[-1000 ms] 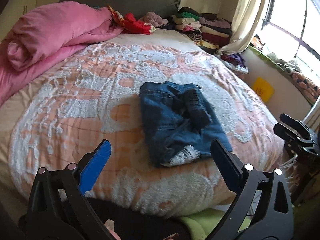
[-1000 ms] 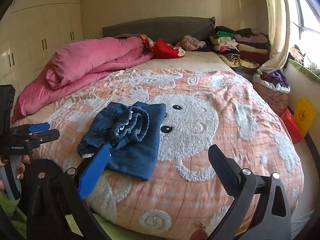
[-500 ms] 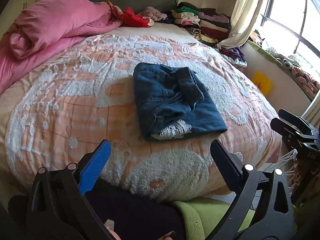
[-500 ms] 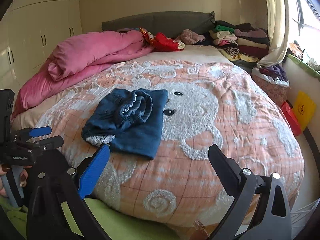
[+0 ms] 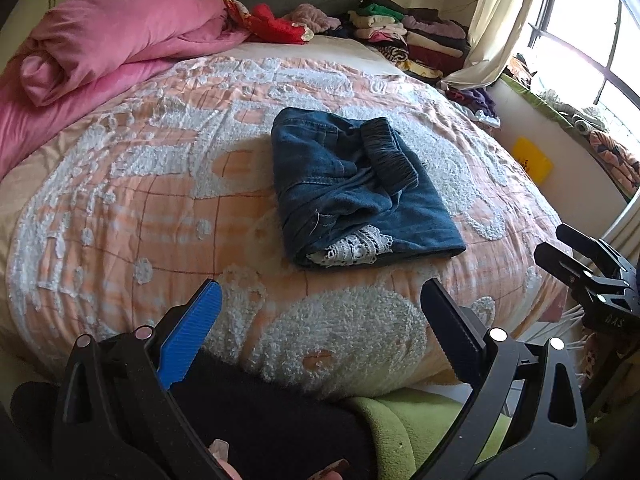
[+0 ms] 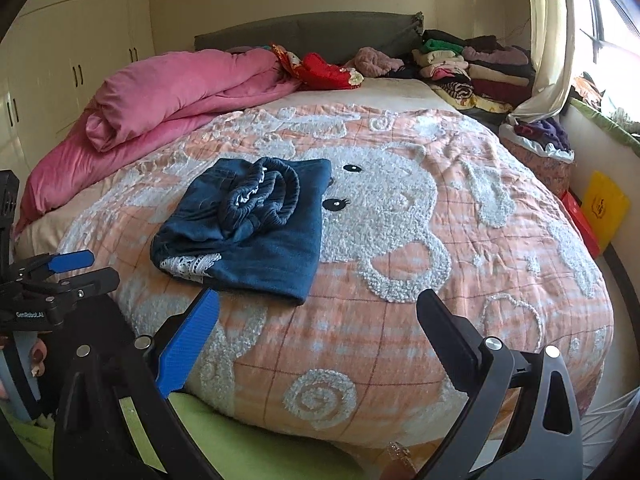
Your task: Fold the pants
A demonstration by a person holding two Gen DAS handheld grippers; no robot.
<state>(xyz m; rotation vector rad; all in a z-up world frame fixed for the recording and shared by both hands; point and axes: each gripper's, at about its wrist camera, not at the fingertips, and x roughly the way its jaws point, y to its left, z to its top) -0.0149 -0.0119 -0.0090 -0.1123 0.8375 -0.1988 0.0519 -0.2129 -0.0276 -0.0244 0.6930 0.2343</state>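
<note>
Item: denim pants, folded, on bed.

Near: left gripper and right gripper, jaws spread, holding nothing, hanging off the bed's near edge, apparently because folding looks done. Mid: pants bundled on the orange bedspread, waistband uppermost. Far: pink duvet, stacked clothes.

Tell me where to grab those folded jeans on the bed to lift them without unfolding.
Probably pinch the folded jeans at the thick near edge where the white lace trim shows, coming in low from the foot of the bed. All the layers stack there; the elastic waistband on top lies loose.
</note>
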